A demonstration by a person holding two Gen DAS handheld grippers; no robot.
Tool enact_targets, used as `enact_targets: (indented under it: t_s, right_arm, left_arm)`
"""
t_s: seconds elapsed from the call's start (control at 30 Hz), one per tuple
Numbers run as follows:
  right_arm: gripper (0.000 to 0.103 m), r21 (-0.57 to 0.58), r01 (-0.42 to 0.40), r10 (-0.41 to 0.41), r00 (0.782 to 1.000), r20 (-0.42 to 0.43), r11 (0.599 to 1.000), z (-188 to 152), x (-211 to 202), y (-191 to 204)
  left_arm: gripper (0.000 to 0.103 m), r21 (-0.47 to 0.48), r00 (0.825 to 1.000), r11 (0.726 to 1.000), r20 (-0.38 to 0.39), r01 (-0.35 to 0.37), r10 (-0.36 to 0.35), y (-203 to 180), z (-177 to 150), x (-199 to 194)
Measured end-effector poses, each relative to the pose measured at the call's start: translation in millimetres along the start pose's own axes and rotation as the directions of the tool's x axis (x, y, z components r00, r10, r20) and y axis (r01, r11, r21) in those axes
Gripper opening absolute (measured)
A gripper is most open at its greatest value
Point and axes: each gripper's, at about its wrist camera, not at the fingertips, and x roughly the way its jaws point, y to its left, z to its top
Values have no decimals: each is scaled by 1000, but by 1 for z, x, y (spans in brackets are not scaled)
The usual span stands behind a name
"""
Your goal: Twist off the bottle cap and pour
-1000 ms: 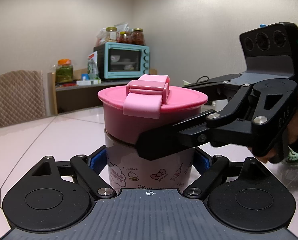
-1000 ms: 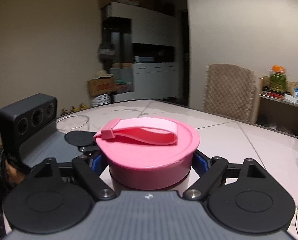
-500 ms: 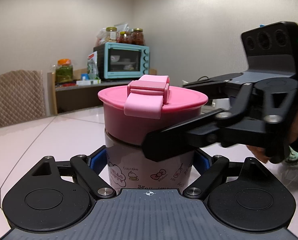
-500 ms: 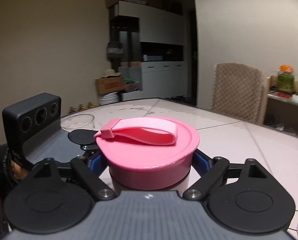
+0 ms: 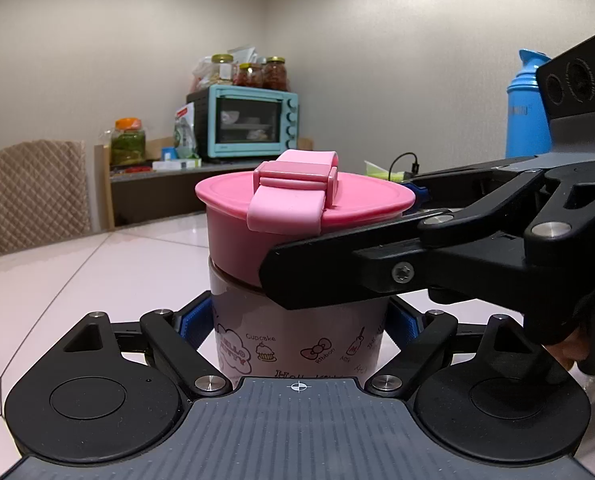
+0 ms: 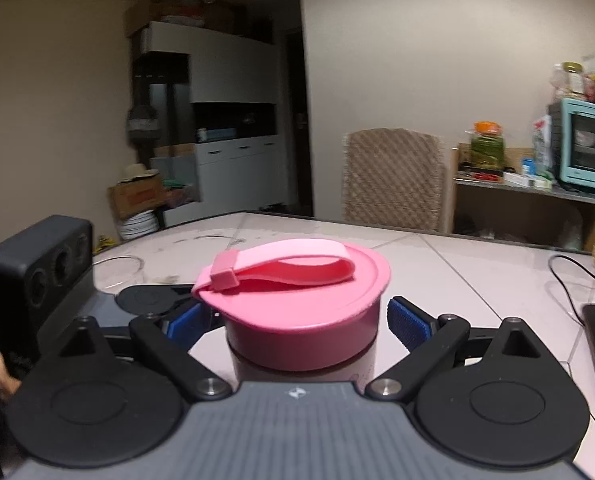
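While the left gripper [image 5: 297,324] clamped the bottle [image 5: 297,336] body, the right gripper [image 6: 301,316] stood released, its pads [image 6: 407,322] clear of the pink cap [image 6: 297,300]

Bottle [image 5: 297,332] upright on the worktop [image 5: 97,264], cap [image 5: 297,204] on top, chair [image 5: 37,192] far left, oven [image 5: 253,124] on far shelf [image 5: 157,172], jars [image 5: 253,72] on oven, flask [image 5: 527,108] far right.
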Motion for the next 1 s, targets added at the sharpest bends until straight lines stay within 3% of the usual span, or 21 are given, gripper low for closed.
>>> enact_targets:
  t_s: [0.33,0.5,0.7,0.87,1.0]
  right_arm:
    - [94,-5,104,-104,994,29,995,-6,9,11]
    - [86,-2,111,-110,993,28,994,-8,9,12]
    - [85,-14,107,-107,994,37,994,-13,7,12]
    - [85,-61,20,-18,1000,25,998,-11,5,-2]
    - [85,-110,-116,116,993,-6,987,-5,7,-21]
  left_arm:
    - [90,0,1000,1000,-1,0,0,1,0,0]
    - [90,0,1000,1000,-1,0,0,1,0,0]
    - [90,-1,1000,1000,0,2,-2,2,0,0]
    - [90,-1,1000,1000,0,2,-2,2,0,0]
    - [90,-1,1000,1000,-1,2,-2,3,0,0]
